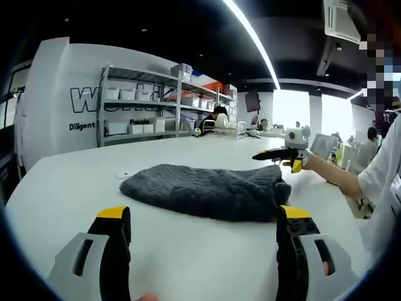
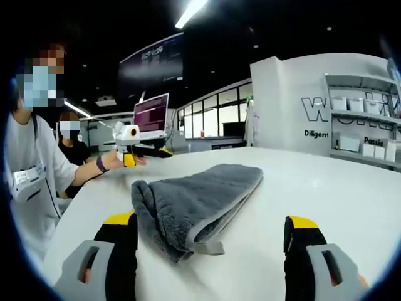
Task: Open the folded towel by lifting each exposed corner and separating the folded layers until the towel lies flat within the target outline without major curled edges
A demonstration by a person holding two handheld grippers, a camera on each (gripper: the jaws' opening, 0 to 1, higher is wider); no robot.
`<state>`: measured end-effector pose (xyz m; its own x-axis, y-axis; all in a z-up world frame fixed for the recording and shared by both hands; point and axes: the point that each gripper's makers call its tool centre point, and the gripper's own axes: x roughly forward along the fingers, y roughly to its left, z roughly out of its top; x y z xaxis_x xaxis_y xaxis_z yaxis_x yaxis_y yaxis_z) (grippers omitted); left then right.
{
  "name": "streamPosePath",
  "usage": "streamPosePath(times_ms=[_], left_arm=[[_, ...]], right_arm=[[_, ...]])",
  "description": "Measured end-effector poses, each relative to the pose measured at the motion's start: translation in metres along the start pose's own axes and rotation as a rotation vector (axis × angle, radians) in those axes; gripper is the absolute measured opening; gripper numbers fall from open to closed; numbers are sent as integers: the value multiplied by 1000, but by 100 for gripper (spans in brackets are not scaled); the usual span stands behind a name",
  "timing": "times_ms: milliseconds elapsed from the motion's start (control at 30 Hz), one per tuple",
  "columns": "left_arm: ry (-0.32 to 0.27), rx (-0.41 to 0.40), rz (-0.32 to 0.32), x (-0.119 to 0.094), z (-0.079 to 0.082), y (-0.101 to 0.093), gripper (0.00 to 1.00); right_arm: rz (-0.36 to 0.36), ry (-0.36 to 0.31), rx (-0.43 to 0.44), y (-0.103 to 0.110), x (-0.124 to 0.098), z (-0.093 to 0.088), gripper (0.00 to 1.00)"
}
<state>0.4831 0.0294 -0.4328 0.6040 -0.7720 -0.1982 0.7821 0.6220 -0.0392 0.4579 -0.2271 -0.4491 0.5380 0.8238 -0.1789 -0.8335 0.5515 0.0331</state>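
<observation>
A dark grey folded towel point(image 1: 207, 190) lies on the white table point(image 1: 75, 188), just beyond my left gripper point(image 1: 205, 219), whose jaws stand wide apart with nothing between them. Past the towel's right end, my right gripper point(image 1: 274, 155) hovers above the table in a person's hand. In the right gripper view, the towel point(image 2: 194, 197) shows its stacked layers and a pale hem, with a small loop at the near corner. My right gripper point(image 2: 210, 235) is open and empty, just short of that corner. The left gripper point(image 2: 143, 152) is held beyond the towel's far left.
The person point(image 2: 28, 169) holding the grippers stands at the table's side, with another person behind. A small flat object point(image 1: 123, 175) lies left of the towel. Shelves with bins point(image 1: 141, 106) stand along the wall, and a monitor point(image 2: 151, 114) sits beyond the table.
</observation>
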Motion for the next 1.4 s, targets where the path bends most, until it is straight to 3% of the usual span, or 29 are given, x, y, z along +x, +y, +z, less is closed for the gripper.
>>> streamPosePath(times_ms=[200, 333, 567, 700, 900, 1033, 1167, 1400], left_arm=[[-13, 3, -6, 1, 4, -3, 95], [-21, 13, -19, 2, 8, -10, 95], [-21, 16, -21, 17, 13, -26, 93], [-26, 61, -31, 28, 28, -50, 92], [-82, 91, -51, 55, 58, -98, 91], [-47, 156, -58, 79, 58, -124, 87], [-31, 168, -65, 98, 61, -146, 82], [87, 372, 2, 129, 46, -164, 76]], right_arm=[[0, 19, 6, -1, 1, -3, 99], [27, -8, 2, 7, 1, 6, 99], [38, 0, -19, 9, -2, 8, 99], [57, -13, -34, 14, -6, 14, 99], [96, -28, -38, 25, -11, 21, 99], [120, -26, -47, 30, -13, 22, 99], [156, -31, -45, 38, -14, 24, 99], [164, -31, -65, 41, -14, 27, 99]])
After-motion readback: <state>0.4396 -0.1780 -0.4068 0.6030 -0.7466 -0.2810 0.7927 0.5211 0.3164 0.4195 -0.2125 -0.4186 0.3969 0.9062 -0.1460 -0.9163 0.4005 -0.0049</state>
